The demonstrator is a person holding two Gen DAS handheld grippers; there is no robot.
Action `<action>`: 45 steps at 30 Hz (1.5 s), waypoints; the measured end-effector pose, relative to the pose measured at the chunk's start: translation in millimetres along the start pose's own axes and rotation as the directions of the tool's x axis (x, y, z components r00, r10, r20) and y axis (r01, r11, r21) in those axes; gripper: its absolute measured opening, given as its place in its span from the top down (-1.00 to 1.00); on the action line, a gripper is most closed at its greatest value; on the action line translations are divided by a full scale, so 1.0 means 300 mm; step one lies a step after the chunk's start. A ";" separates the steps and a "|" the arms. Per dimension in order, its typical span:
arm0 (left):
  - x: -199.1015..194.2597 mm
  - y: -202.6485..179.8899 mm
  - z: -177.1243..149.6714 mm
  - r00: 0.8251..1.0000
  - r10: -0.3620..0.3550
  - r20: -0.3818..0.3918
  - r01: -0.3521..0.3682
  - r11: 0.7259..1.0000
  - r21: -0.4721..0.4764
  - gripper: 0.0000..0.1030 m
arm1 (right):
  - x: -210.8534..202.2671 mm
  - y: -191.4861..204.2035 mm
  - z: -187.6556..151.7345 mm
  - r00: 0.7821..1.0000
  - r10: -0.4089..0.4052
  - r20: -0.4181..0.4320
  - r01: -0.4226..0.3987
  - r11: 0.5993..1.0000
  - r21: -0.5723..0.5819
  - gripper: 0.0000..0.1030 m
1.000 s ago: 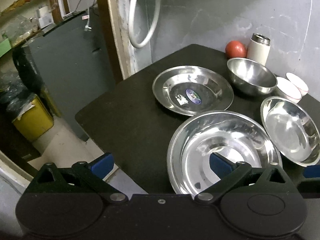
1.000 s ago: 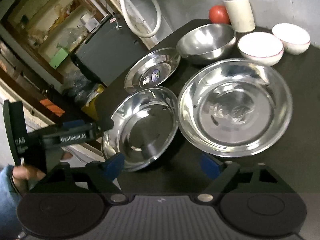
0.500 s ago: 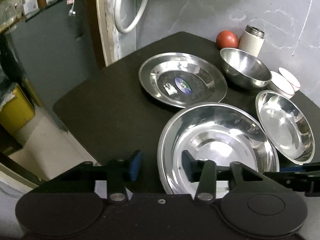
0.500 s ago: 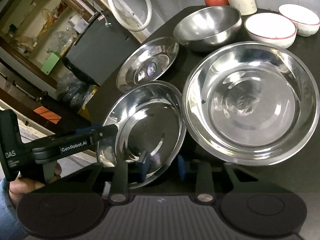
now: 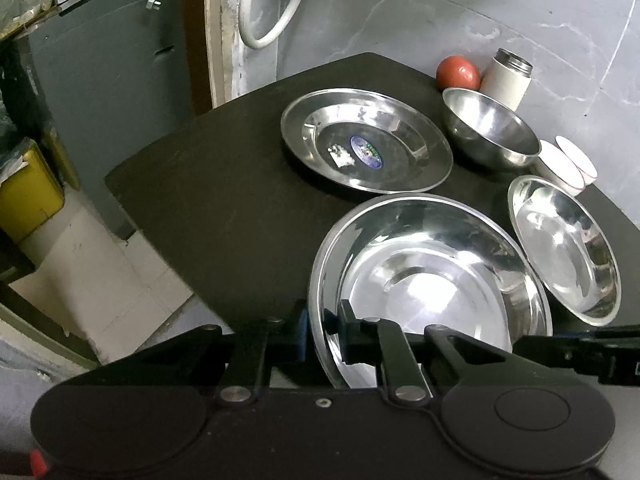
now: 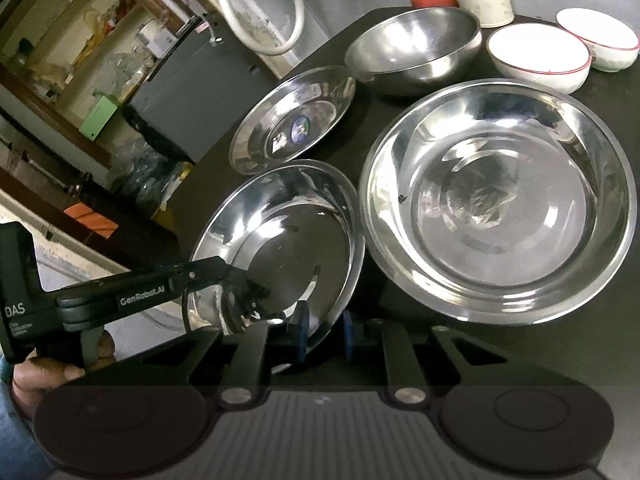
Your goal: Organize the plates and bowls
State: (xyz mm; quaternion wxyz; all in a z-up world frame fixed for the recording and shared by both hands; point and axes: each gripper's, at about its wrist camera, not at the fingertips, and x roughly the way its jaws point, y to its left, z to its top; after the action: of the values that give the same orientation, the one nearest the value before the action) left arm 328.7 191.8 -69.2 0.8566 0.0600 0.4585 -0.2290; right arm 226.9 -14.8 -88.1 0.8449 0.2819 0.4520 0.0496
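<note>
Pinching the near rim of a shiny steel plate (image 5: 432,280) with the left gripper (image 5: 324,332), blue pads pressing in on either side of the thin lip, one inside the dish and one outside. Gripping the same plate with the right gripper (image 6: 325,330) as well, fingers drawn close together over another stretch of that rim, as seen in the right wrist view. Holding the left tool by its handle in a hand (image 6: 44,372) down at the lower left of that view.

Sitting at the near edge of the black table (image 5: 220,200), the held plate, close to the near left corner. Lying just beside it on the right, almost rim to rim, a wider steel plate (image 6: 496,200), catching a crinkled reflection in its base. Resting farther back toward the left edge, a stickered steel plate (image 5: 366,146), showing a blue oval label and a torn white scrap in its middle. Standing behind that pair, a deep steel bowl (image 5: 492,136). Sitting to its right along the far edge, side by side, a red-rimmed white bowl (image 6: 538,56) and a second white bowl (image 6: 598,38). Tucked into the far corner against the grey wall, a tomato (image 5: 458,72) touching or nearly touching a cream flask (image 5: 506,84) standing upright.
</note>
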 end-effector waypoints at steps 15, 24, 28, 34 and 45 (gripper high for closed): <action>-0.160 -0.043 -0.057 0.992 -0.021 0.127 0.017 0.999 0.031 0.71 | -0.139 0.066 -0.040 0.997 -0.003 0.083 0.016 0.988 -0.151 0.63; -0.111 -0.216 0.021 0.980 -0.119 0.158 0.108 0.991 0.074 0.71 | -0.268 -0.052 -0.030 0.983 -0.096 0.158 0.110 0.991 -0.082 0.63; -0.073 -0.300 0.047 0.978 -0.149 0.144 0.138 0.987 0.087 0.71 | -0.314 -0.123 -0.014 0.975 -0.139 0.175 0.149 0.988 -0.046 0.63; -0.016 -0.399 0.063 0.984 -0.145 0.106 0.134 0.985 0.104 0.71 | -0.344 -0.207 0.025 0.967 -0.179 0.180 0.183 0.983 -0.007 0.63; 0.046 -0.469 0.100 0.993 -0.088 0.083 0.076 0.988 0.131 0.68 | -0.302 -0.270 0.094 0.964 -0.218 0.152 0.221 0.975 -0.005 0.63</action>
State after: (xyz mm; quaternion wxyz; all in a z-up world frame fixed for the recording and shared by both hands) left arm 295.0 52.8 -48.2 0.8603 0.0857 0.4064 -0.2955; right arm 182.1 -125.5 -51.5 0.8799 0.2236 0.4149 -0.0607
